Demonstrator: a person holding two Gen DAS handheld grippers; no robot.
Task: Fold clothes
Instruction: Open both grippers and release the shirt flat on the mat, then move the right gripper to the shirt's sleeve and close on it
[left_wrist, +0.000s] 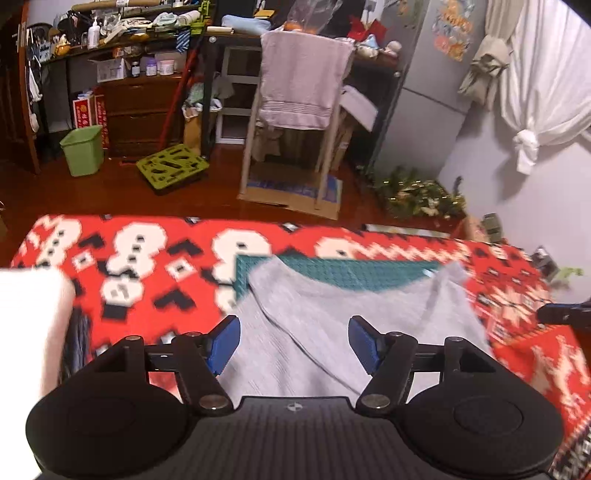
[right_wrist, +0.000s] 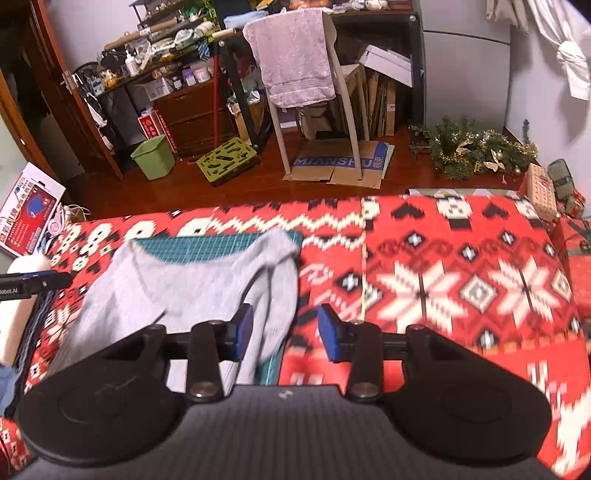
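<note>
One grey shirt is spread on a green mat over one red patterned blanket. Two grippers are held wide and empty: left gripper above the shirt, right gripper at its three-o'clock edge. One towel-draped chair is seen at twelve o'clock.

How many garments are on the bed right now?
1 clear one: a grey shirt lying on the green mat over the red blanket. A blurred white item at the bed's left edge may be another; I can't tell.
</note>
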